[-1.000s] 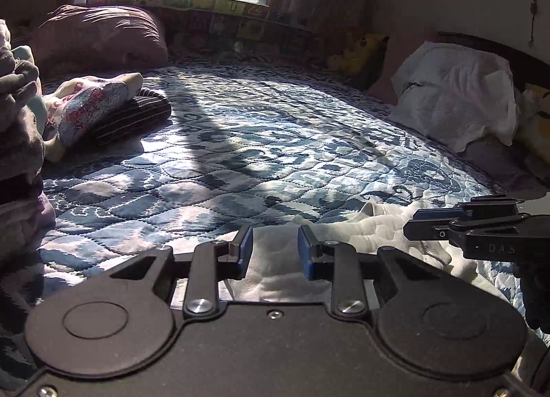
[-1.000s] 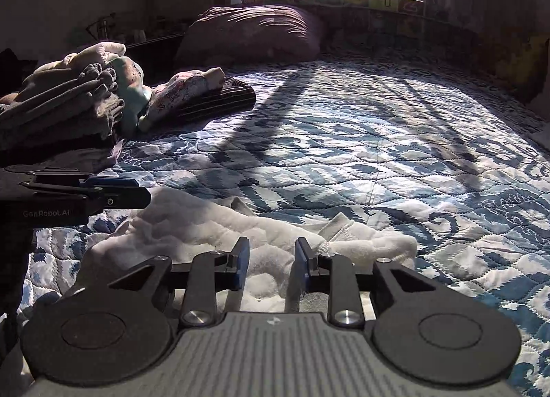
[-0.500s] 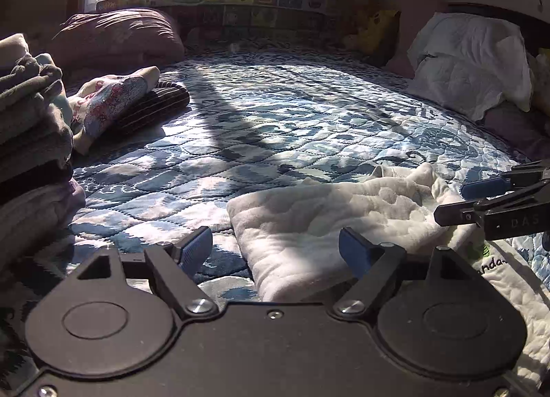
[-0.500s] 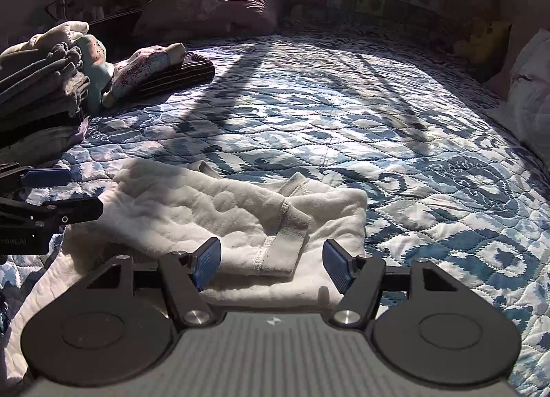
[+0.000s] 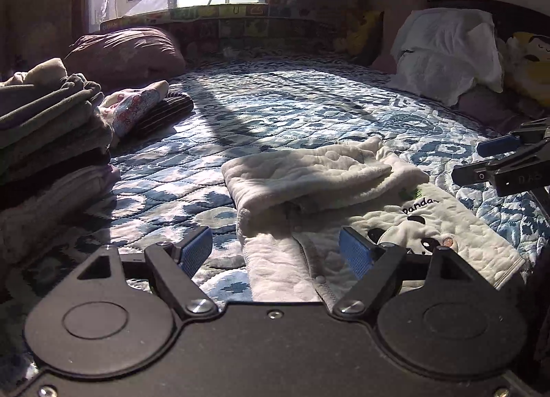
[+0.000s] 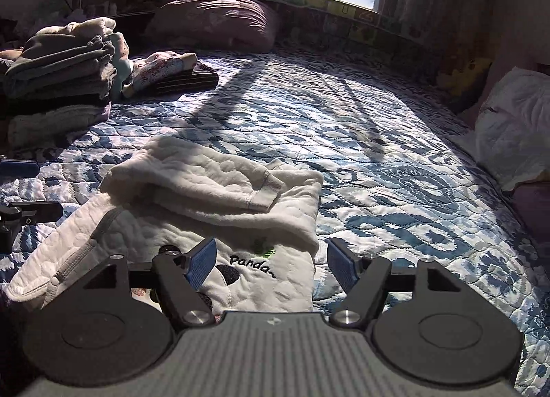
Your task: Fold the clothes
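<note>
— White quilted panda garment [image 5: 347, 187], where?
— On the blue patterned quilt [image 5: 292, 115], sleeves folded over.
— Left gripper [image 5: 275, 254], right gripper [image 6: 271, 264]?
— Both spread wide, holding nothing.

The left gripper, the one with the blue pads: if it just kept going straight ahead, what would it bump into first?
Most likely the white panda garment on the bed quilt. The left gripper is open and aims at the garment's folded-over sleeve. Depth is hard to judge, so it might graze the lower hem first.
</note>
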Demonstrator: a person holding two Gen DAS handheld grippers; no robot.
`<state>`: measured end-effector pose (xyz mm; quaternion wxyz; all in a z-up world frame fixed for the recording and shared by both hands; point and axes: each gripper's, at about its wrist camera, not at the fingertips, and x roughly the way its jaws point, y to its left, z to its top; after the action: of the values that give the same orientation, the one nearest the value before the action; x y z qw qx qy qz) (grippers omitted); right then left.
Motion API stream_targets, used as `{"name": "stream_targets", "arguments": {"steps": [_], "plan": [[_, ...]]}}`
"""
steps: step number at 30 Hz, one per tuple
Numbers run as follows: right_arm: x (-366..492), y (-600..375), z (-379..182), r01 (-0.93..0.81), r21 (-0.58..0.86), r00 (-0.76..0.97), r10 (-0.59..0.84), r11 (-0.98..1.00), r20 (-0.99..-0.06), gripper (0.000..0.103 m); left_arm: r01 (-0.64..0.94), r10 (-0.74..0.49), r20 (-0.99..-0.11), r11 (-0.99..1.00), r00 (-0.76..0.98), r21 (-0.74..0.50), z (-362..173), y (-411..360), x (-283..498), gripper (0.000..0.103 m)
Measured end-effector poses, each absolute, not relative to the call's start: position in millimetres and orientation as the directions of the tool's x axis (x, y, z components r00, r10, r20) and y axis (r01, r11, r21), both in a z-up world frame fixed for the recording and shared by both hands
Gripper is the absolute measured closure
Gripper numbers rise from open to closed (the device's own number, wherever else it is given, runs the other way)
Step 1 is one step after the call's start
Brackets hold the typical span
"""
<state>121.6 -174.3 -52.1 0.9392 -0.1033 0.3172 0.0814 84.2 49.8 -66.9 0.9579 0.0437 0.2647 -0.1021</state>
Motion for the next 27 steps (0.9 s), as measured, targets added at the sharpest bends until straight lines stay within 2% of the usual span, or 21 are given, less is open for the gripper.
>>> {"name": "stream_targets", "arguments": {"steps": [4,8,13,17,21,23,27], "plan": [[95,-182,-50,-0.252,-0.198,0.8,0.089,0.947,-0.593,0.032,0.266,-0.178,-0.508,0.958,0.843,0.106,-65,46,58,0.022],[63,-193,-51,-0.324,-0.291,0.823,0.116,0.9,-0.556,0.032,0.329,-0.171,-0.497,0.91,0.851,0.251,-65,37,31,0.022],[14,-193,-68,-0.451,-0.468,0.834,0.173,0.76,-0.524,0.032,0.412,-0.17,-0.502,0.807,0.848,0.424,-82,26,0,0.022],[-7,-185,-91,-0.494,-0.597,0.837,0.161,0.632,-0.523,0.032,0.459,-0.159,-0.514,0.71,0.843,0.534,-102,14,-18,0.022],[-6,-182,-117,-0.499,-0.672,0.841,0.119,0.547,-0.528,0.035,0.459,-0.116,-0.516,0.647,0.849,0.609,-122,9,-21,0.022],[-6,-181,-129,-0.5,-0.706,0.843,0.098,0.502,-0.528,0.041,0.445,-0.084,-0.509,0.618,0.857,0.648,-131,6,-23,0.022],[-14,-178,-156,-0.508,-0.758,0.846,0.073,0.41,-0.528,0.042,0.42,-0.038,-0.48,0.547,0.877,0.724,-146,8,-29,0.024]]}}
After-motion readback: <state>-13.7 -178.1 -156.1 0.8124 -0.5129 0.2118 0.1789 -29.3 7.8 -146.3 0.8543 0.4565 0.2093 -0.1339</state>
